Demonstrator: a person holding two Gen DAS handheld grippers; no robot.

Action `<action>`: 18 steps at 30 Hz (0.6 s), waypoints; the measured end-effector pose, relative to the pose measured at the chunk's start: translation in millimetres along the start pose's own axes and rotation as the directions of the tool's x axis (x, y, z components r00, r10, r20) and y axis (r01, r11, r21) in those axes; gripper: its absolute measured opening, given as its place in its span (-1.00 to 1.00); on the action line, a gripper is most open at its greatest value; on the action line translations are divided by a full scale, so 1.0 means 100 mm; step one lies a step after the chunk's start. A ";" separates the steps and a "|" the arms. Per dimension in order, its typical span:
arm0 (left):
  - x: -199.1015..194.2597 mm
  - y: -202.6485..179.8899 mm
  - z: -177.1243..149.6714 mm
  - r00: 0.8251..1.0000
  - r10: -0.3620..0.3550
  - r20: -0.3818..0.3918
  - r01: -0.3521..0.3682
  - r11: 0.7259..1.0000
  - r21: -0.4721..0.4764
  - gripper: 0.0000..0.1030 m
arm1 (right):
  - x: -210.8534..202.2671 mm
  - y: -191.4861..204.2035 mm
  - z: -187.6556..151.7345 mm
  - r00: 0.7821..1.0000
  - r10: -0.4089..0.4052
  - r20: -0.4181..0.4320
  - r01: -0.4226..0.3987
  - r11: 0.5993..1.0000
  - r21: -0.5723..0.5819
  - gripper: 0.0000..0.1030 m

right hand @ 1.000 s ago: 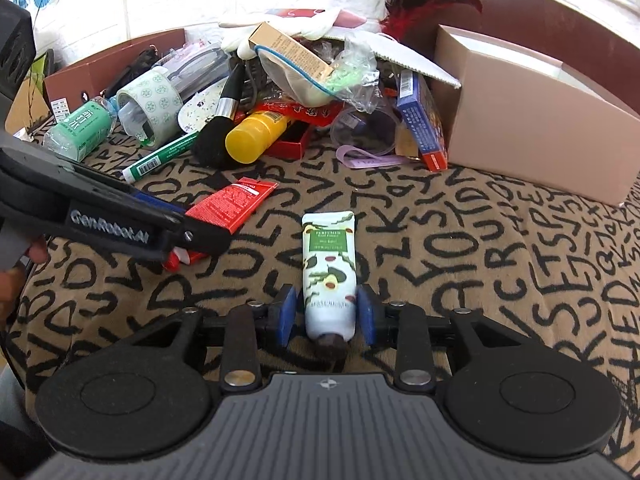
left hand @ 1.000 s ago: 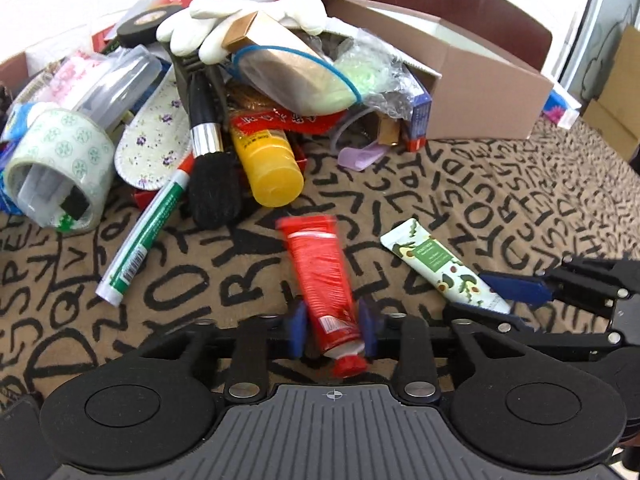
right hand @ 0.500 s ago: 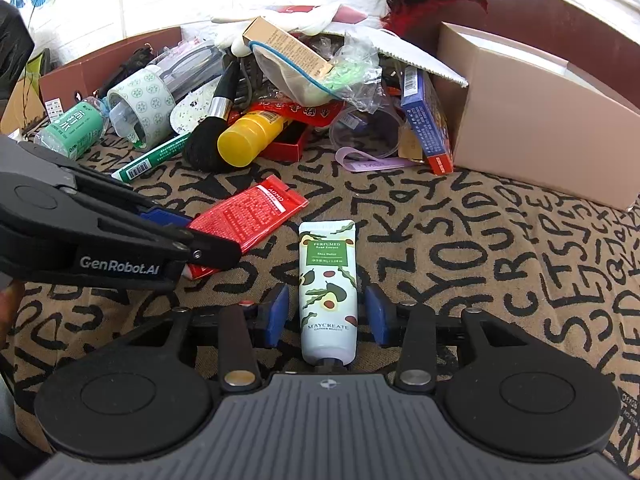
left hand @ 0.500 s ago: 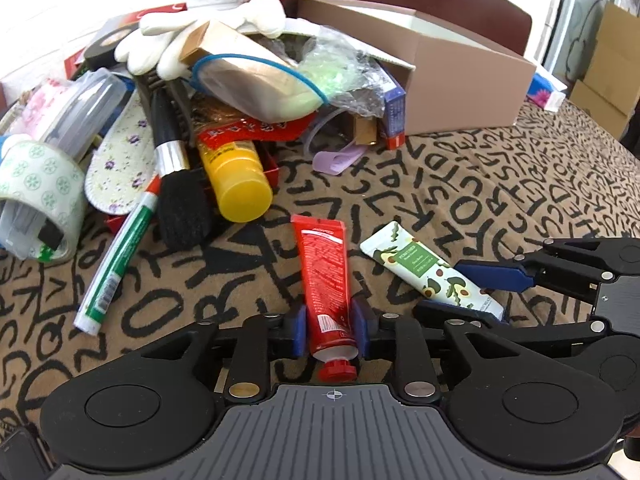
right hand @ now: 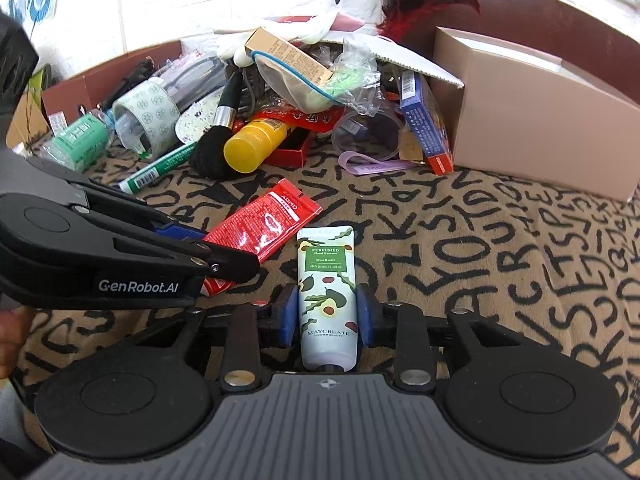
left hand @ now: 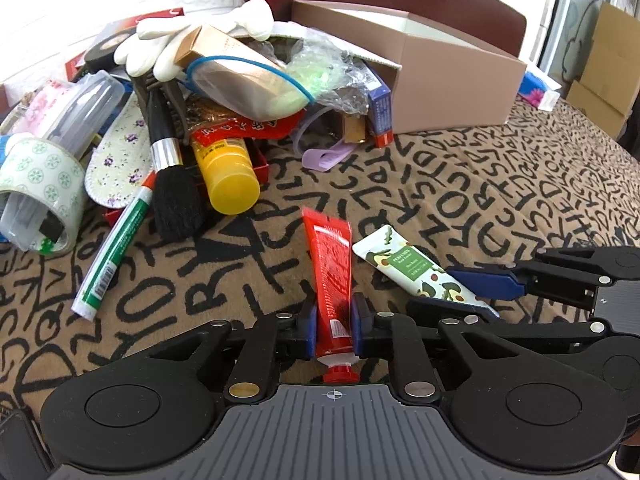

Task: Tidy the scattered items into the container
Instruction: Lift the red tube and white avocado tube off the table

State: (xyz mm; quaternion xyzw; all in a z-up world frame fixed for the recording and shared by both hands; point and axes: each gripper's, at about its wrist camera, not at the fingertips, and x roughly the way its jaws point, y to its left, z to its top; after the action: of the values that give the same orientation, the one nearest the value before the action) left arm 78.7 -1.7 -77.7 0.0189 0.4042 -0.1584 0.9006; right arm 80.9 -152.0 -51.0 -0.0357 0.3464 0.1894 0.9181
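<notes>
My left gripper (left hand: pixel 334 326) is shut on a red tube (left hand: pixel 331 280), gripped near its cap end; the tube also shows in the right wrist view (right hand: pixel 260 232). My right gripper (right hand: pixel 327 318) has its blue pads against the sides of a white avocado-print hand cream tube (right hand: pixel 327 292), which lies on the cloth; it also shows in the left wrist view (left hand: pixel 416 270). The two grippers are side by side, the left one (right hand: pixel 224 256) to the left of the right one (left hand: pixel 480 292). An open pink cardboard box (left hand: pixel 448 80) stands at the back right.
A pile of clutter lies behind: a yellow bottle (left hand: pixel 226 176), a black brush (left hand: pixel 172 184), a green marker (left hand: pixel 116 248), a tape roll (left hand: pixel 36 188), white gloves (left hand: pixel 200 36), a blue box (right hand: pixel 424 120). A letter-print cloth (left hand: pixel 500 200) covers the surface.
The left gripper has closed on the red tube and tilted its far end up. The right gripper has slid forward along the hand cream tube and its pads have drawn in against it.
</notes>
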 end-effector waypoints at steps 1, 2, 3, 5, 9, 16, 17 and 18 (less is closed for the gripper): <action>-0.02 -0.01 0.00 1.000 -0.001 0.003 0.001 1.000 -0.001 -0.77 | -0.02 -0.01 -0.01 1.000 0.006 0.002 -0.006 1.000 0.011 -0.33; -0.04 -0.02 0.01 1.000 -0.002 0.008 0.002 1.000 -0.001 -0.78 | -0.03 -0.02 -0.01 1.000 0.010 0.004 -0.010 1.000 0.019 -0.33; -0.06 -0.04 0.01 1.000 -0.003 0.014 0.003 1.000 0.001 -0.79 | -0.05 -0.03 -0.01 1.000 0.013 0.008 -0.014 1.000 0.026 -0.33; -0.10 -0.07 0.03 1.000 -0.005 0.027 0.004 1.000 0.007 -0.80 | -0.10 -0.06 0.00 1.000 0.024 0.020 -0.025 0.999 0.043 -0.33; -0.17 -0.11 0.08 0.999 -0.005 0.053 0.003 1.000 0.021 -0.82 | -0.20 -0.09 0.06 0.998 0.019 0.056 -0.022 0.998 0.050 -0.34; -0.06 -0.19 0.08 1.000 -0.003 0.004 0.002 0.998 0.071 -0.82 | -0.20 -0.16 0.06 0.999 0.011 0.050 -0.013 0.999 0.053 -0.33; -0.04 -0.20 0.07 1.000 0.000 -0.003 0.001 0.997 0.077 -0.81 | -0.19 -0.16 0.05 0.999 0.012 0.044 -0.014 0.998 0.055 -0.33; -0.02 -0.22 0.07 1.000 0.004 -0.005 -0.003 0.997 0.083 -0.81 | -0.17 -0.16 0.03 0.999 0.012 0.036 -0.014 0.998 0.057 -0.33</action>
State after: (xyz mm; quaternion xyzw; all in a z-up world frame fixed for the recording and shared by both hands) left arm 76.2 -23.1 -69.7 0.0574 0.3994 -0.1733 0.8984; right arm 76.9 -172.1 -38.5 -0.0036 0.3357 0.1861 0.9234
